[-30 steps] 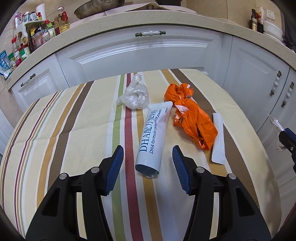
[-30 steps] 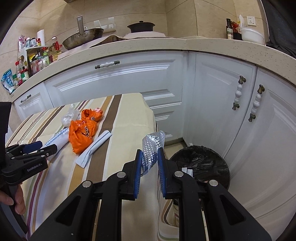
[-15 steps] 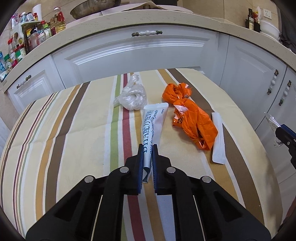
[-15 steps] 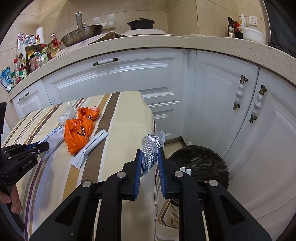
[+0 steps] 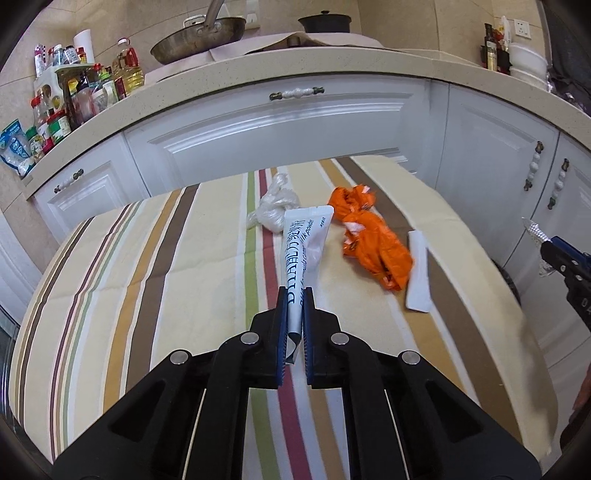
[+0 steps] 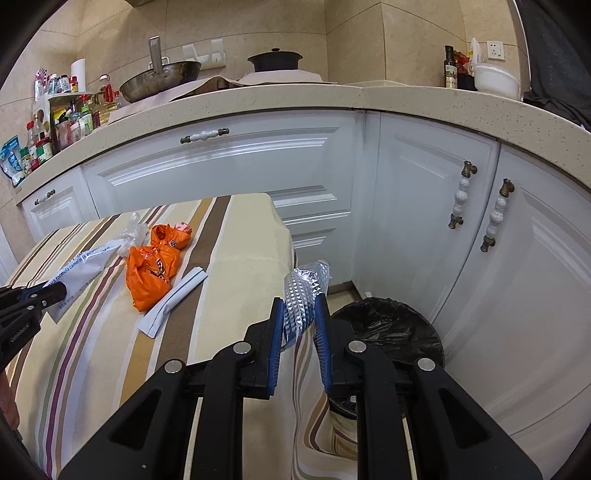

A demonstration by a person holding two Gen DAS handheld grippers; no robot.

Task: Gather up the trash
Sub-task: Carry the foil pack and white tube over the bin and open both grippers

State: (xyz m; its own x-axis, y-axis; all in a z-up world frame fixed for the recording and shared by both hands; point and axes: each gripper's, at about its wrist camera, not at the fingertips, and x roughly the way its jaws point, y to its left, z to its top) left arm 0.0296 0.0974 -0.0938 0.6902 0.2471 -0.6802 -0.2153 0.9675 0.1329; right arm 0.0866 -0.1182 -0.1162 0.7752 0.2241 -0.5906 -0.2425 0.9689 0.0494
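Observation:
My left gripper point(image 5: 294, 295) is shut on the near end of a white milk-powder sachet point(image 5: 301, 243) and holds it lifted above the striped tablecloth point(image 5: 184, 258). The sachet also shows in the right wrist view point(image 6: 83, 266). My right gripper point(image 6: 299, 306) is shut on a crumpled silver foil wrapper point(image 6: 304, 286), past the table's right edge and near a black-lined trash bin point(image 6: 388, 328) on the floor. An orange plastic bag point(image 5: 373, 243), a clear crumpled bag point(image 5: 275, 210) and a white paper strip point(image 5: 417, 277) lie on the cloth.
White kitchen cabinets point(image 6: 258, 166) and a stone counter point(image 5: 295, 70) ring the table on the far and right sides. Bottles and jars point(image 5: 66, 103) crowd the counter's left end. A wok point(image 5: 199, 35) and a pot sit at the back.
My left gripper closed on the sachet's near end and has now raised it off the cloth. My right gripper has held the foil wrapper throughout, shifting slightly near the bin.

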